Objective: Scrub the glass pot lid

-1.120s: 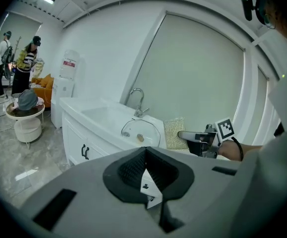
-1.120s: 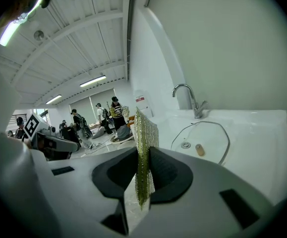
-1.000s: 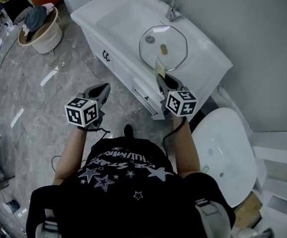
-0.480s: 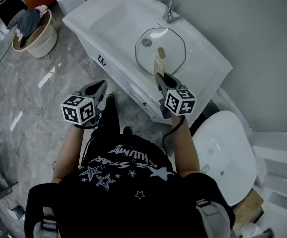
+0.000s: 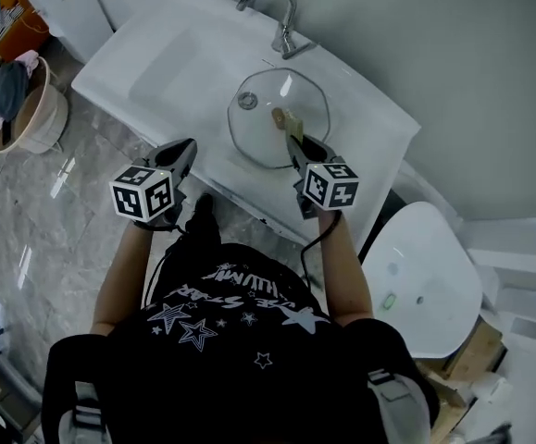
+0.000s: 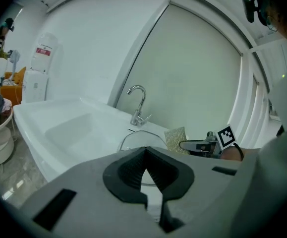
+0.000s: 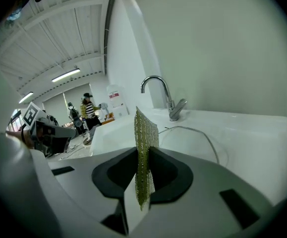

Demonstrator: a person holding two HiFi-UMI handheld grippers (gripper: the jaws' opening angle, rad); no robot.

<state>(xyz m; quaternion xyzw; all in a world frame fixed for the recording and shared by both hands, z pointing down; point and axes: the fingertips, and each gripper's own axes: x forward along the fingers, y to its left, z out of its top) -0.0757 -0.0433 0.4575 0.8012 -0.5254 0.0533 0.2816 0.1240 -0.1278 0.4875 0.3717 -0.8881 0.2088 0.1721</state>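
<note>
At the far left a round laundry basket (image 5: 22, 114) stood on the grey tiled floor. The left gripper (image 5: 186, 148) hung just off the front edge of the white counter (image 5: 110, 58), above the floor, well apart from the lid. In its own view the left gripper (image 6: 144, 157) was clenched, the dark pads pressed together at their tips with nothing between them.

The counter carried a shallow moulded basin (image 5: 170, 77) on its left part. To the right of the basin the glass pot lid (image 5: 258, 137) lay flat on the counter, knob (image 5: 246, 101) up, just in front of the chrome faucet (image 5: 281, 17). The lid (image 6: 133, 139) showed as a clear rim beyond the left gripper's pads.

Over the right part of the lid the right gripper (image 5: 297, 146) pointed toward the wall, grasping a yellow-green scouring pad (image 5: 292, 125). In the right gripper view the pad (image 7: 144, 138) stood upright on edge, pinched between the jaws of the right gripper (image 7: 143, 182), with the lid (image 7: 188, 140) lying beyond it. Whether the pad touched the glass could not be told.

At the far right stood a white toilet (image 5: 425, 285), lid down.
</note>
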